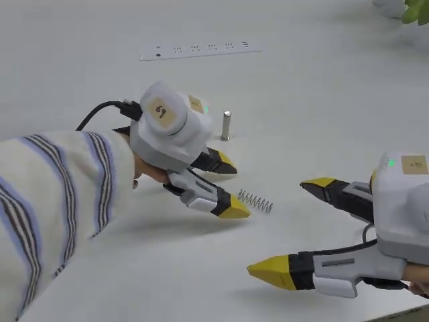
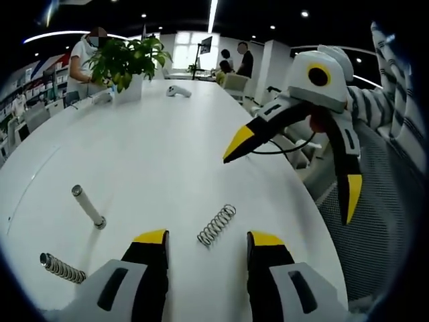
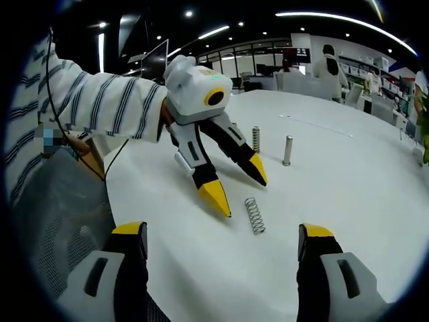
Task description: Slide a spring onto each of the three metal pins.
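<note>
A loose spring (image 1: 255, 200) lies flat on the white table, just off the lower fingertip of my left gripper (image 1: 240, 190), which is open and holds nothing. In the left gripper view the spring (image 2: 216, 225) lies just ahead of the gap between the jaws of my left gripper (image 2: 209, 238). My right gripper (image 1: 275, 227) is open wide and empty, pointing at the spring (image 3: 254, 215) from the other side. A bare metal pin (image 1: 226, 125) stands upright behind the left gripper. Beside the bare pin (image 3: 287, 149) stands a second pin carrying a spring (image 3: 255, 139).
A white power strip (image 1: 200, 49) lies at the far side of the table. A potted plant (image 2: 124, 57) and a small white object (image 2: 177, 90) sit far down the table. The table's front edge (image 1: 402, 314) runs close under the right gripper. People stand in the background.
</note>
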